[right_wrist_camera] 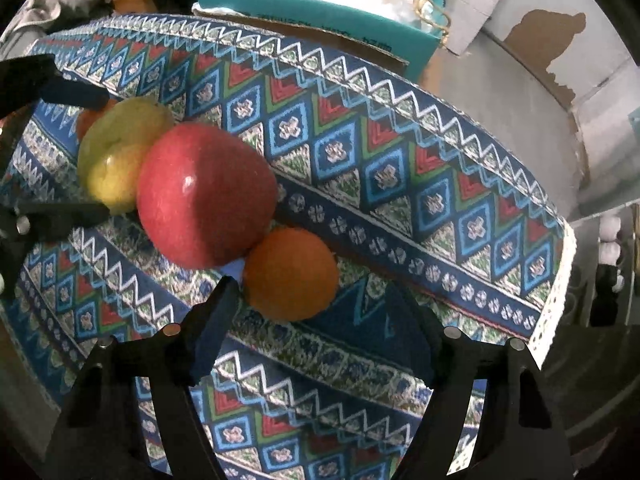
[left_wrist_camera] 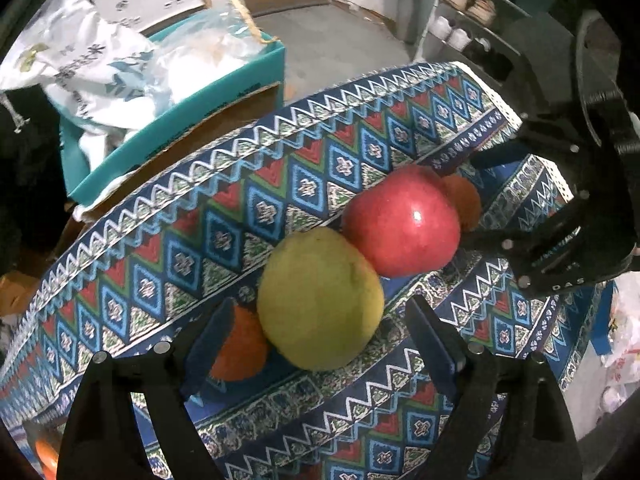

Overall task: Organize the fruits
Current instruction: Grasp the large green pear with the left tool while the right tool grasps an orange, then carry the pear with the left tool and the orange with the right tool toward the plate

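Note:
Several fruits lie in a row on a patterned blue cloth point(left_wrist_camera: 168, 240). In the left wrist view a yellow-green apple point(left_wrist_camera: 320, 300) sits between my left gripper's open fingers, with an orange point(left_wrist_camera: 240, 348) at its left and a red apple point(left_wrist_camera: 400, 220) behind it. My left gripper point(left_wrist_camera: 320, 348) is open around the yellow-green apple. In the right wrist view a second orange point(right_wrist_camera: 290, 274) lies between the fingers of my open right gripper point(right_wrist_camera: 316, 312), touching the red apple point(right_wrist_camera: 204, 196). The yellow-green apple point(right_wrist_camera: 116, 152) lies beyond. The right gripper also shows in the left wrist view point(left_wrist_camera: 480, 200).
A teal box point(left_wrist_camera: 176, 120) with plastic bags stands behind the cloth's far edge; it also shows in the right wrist view point(right_wrist_camera: 320, 12). A shoe rack point(left_wrist_camera: 472, 12) stands at the back right. The cloth's white-trimmed edge point(right_wrist_camera: 560, 280) drops off at the right.

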Demonstrator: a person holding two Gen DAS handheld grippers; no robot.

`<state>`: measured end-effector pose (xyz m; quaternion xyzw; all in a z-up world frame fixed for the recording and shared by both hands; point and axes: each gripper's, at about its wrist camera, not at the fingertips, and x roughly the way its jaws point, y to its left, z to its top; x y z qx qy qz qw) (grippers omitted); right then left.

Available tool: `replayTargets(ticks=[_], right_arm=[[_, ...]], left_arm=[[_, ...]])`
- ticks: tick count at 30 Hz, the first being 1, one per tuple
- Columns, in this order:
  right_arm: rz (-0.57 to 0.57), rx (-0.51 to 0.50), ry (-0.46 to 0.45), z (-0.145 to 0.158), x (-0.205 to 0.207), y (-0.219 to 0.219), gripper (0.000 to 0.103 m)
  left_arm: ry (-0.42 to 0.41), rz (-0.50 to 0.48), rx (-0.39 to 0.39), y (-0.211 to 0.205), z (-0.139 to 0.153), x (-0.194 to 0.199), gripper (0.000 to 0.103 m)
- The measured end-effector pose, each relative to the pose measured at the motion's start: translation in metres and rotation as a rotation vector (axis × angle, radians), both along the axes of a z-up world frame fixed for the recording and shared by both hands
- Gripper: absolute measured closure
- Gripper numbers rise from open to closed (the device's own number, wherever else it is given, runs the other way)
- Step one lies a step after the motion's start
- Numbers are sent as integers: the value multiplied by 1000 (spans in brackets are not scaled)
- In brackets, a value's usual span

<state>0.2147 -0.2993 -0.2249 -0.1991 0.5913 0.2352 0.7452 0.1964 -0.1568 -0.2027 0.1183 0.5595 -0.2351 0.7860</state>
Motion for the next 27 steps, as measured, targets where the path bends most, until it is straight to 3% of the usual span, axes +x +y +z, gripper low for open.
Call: replayTargets(ticks=[3, 11, 14, 16, 27], right_arm=[[16, -22, 5, -7, 5, 6, 26], [20, -14, 24, -19, 7, 23, 54], [11, -9, 19, -20, 7, 22, 55], [-2, -7, 13, -20, 7, 22, 55], [-114, 43, -1, -5, -2, -2, 56]], left_arm=[[14, -23, 25, -7, -7, 4, 15], [21, -50, 47, -17, -24, 11, 15], [7, -57, 65, -19, -26, 10, 18], [-14, -56, 102, -20, -28, 8, 30], [-29, -7, 57, -11, -18, -16, 30]])
